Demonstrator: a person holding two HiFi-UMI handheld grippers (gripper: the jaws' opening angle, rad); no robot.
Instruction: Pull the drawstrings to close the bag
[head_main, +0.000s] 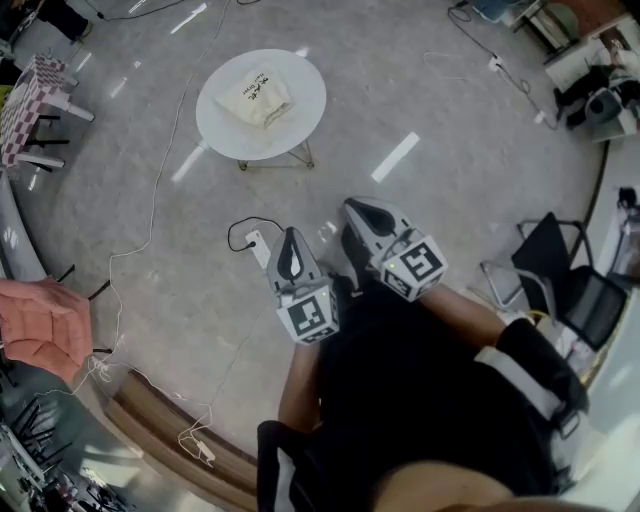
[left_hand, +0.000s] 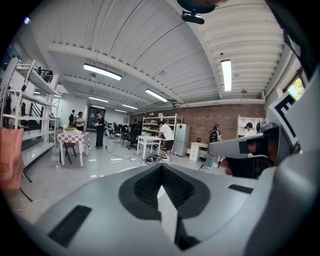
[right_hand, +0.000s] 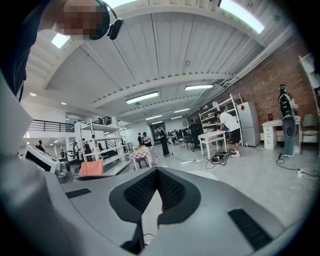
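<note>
A cream drawstring bag (head_main: 258, 98) with dark print lies on a round white table (head_main: 300, 120) at the top of the head view, well apart from both grippers. My left gripper (head_main: 290, 237) is held over the floor, pointing toward the table, jaws shut with nothing between them. My right gripper (head_main: 357, 208) is beside it on the right, also shut and holding nothing. In the left gripper view the ribbed pads (left_hand: 150, 186) meet at the tip, and the right gripper (left_hand: 250, 147) shows at the right. In the right gripper view the pads (right_hand: 145, 190) also meet. The bag's strings are too small to make out.
A power strip with a black cable (head_main: 257, 244) lies on the floor just left of my left gripper. An orange chair (head_main: 40, 325) and a checkered table (head_main: 35, 90) stand at the left, a black chair (head_main: 560, 270) at the right. Several people stand far across the room (left_hand: 100, 131).
</note>
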